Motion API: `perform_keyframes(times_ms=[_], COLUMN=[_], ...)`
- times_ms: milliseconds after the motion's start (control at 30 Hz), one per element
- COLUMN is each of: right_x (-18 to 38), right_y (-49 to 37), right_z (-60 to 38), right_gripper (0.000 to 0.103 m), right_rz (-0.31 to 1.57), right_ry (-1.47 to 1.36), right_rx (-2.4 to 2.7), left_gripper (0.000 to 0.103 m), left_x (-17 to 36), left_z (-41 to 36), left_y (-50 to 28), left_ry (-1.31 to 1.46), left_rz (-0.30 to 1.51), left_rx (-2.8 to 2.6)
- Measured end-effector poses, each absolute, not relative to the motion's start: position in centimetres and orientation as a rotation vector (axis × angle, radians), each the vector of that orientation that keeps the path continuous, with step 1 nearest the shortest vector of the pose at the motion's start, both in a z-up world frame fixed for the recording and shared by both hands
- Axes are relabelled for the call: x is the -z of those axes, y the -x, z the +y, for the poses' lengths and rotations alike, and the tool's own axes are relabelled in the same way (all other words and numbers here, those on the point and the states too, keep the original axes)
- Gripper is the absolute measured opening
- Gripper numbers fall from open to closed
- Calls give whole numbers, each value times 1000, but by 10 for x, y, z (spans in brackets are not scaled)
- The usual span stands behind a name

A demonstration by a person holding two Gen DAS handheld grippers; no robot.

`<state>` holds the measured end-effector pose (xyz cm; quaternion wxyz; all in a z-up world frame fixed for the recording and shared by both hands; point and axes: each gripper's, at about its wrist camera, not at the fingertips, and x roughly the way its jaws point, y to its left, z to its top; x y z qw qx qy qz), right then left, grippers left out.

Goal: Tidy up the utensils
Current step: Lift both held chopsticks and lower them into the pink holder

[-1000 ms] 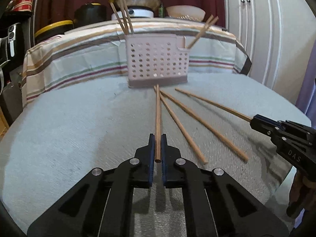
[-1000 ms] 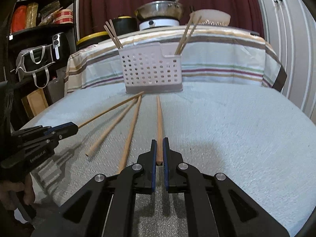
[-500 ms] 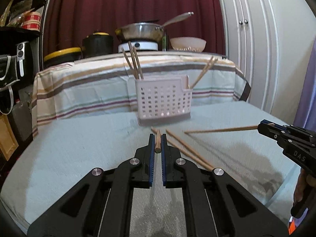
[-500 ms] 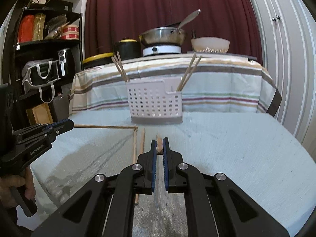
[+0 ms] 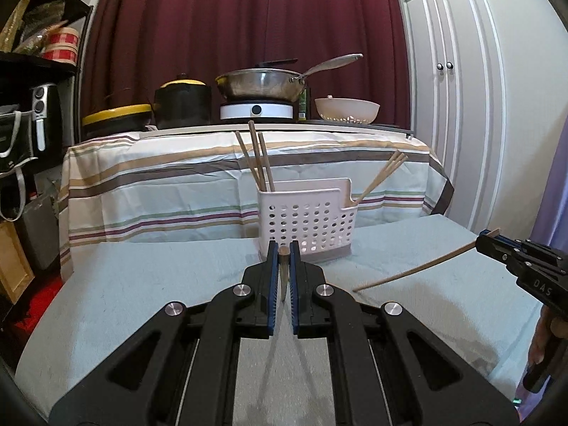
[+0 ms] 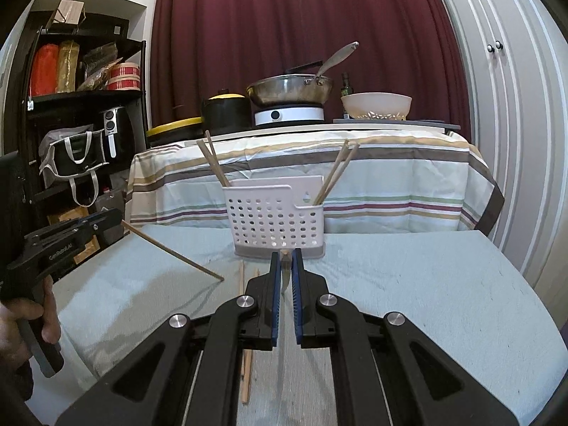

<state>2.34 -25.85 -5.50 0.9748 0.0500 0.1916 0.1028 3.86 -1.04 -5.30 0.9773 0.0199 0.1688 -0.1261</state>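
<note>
While both grippers stay clamped on chopsticks, each chopstick has lifted off the table.

Points needed; rewritten with them:

While left gripper (image 5: 283, 264) and right gripper (image 6: 285, 266) stay clamped, their chopsticks (image 5: 283, 252) have risen.

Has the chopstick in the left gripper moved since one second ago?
Yes. The chopstick in the left gripper has lifted off the table; beforehand it lay flat toward the basket.

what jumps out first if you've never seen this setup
Two black grippers, each clamped on one wooden chopstick lifted off the pale blue cloth: the left gripper and the right gripper. Straight ahead stands a white perforated caddy with chopsticks already poking from both ends. Behind it, a steel pan sits on a striped-cloth counter.
</note>
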Motion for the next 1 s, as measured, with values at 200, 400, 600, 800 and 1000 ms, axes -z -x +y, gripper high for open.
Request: perform_keyframes(times_ms=[200,400,600,800,1000], right_x=[40,32,24,2,-35], right_y=[-49,-70,-84,-89,-97], right_z=[-256,-251,-248,-254,-263], right_gripper=[7,7,7,7,7], right_rz=[382,369,348,310,243], right_ry=[-88,-76,-75,-92,-105], right_rx=[-222,-230,-234,-239,-252], left_gripper=[6,6,6,6,6], left_x=[38,31,23,3,-41], left_z=[-16,-22,-28,-29,-30], left_y=[-62,-77,-92,-100,-104], left_ry=[-62,-71,-68,-49,-46], left_rz=[333,323,316,303,235], left_rx=[270,280,299,332,369])
